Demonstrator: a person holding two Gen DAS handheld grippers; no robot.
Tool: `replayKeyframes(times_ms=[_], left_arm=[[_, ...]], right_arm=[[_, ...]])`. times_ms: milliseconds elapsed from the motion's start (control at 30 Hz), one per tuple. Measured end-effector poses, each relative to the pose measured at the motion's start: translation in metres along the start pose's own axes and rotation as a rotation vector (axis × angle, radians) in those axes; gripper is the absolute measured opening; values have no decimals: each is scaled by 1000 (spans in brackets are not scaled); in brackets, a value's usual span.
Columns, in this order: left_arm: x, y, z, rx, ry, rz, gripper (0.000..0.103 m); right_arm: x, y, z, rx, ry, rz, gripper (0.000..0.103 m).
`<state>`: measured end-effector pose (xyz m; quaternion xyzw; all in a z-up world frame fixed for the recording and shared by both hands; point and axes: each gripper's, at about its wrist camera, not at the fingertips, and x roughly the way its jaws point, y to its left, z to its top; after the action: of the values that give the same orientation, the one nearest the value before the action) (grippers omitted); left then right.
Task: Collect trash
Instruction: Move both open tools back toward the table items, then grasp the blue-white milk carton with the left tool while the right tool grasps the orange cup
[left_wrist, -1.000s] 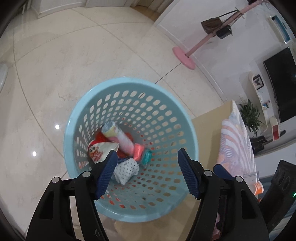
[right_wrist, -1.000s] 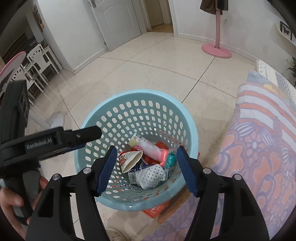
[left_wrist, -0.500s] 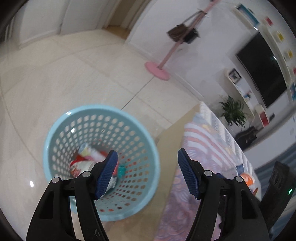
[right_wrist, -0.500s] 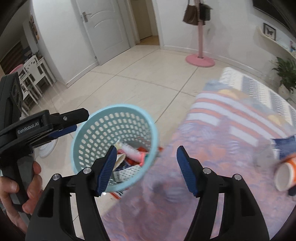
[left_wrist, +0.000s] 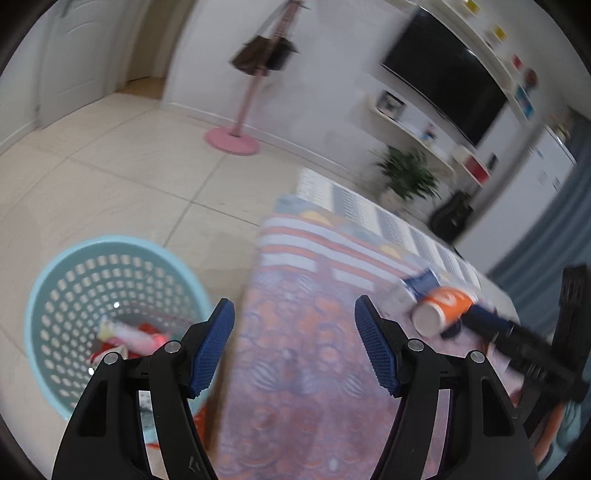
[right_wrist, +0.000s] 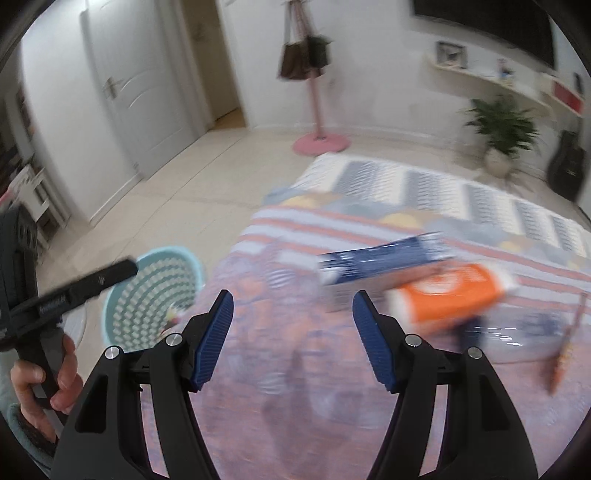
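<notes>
You see a perforated pale-blue plastic basket (left_wrist: 110, 258) at lower left on glossy, smooth floor tiles (left_wrist: 110, 166). Patterned cloth (left_wrist: 314, 369) at centre looks matt, woven. Gripper pads (left_wrist: 212, 347) look ribbed blue rubber. Orange cup (right_wrist: 448, 299), right: paper-like.

Right gripper (right_wrist: 291, 339) gapes empty above patterned cloth (right_wrist: 332, 387) near orange cup (right_wrist: 447, 299).

Pink coat stand (left_wrist: 240, 110) with dark bags (right_wrist: 303, 55) near a white door (right_wrist: 136, 96). Potted plant (right_wrist: 502, 129) against the wall, black television (left_wrist: 443, 77) above, patterned cloth (right_wrist: 369, 369) over the tabletop.
</notes>
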<state>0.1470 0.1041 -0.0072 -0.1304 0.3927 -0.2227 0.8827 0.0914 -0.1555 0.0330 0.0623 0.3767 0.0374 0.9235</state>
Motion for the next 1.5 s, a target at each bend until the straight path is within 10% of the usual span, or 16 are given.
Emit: replayKeyframes(times_ms=[567,1033,1233,1500], left_arm=[[106,-135,13,378,185,-73,66],[203,-185,8,608,344,21,64],[211,-192,3,569,392,-47,36],[184,-164,-7,350,402,-46,34]], right_arm=[[-52,-178,-36,268,-108,-122,64],[-33,-174,-23,125,-118,-159,63],[-21,-164,-14,88,-101,-155,63],[3,-158,-7,115,-50,-146,63]])
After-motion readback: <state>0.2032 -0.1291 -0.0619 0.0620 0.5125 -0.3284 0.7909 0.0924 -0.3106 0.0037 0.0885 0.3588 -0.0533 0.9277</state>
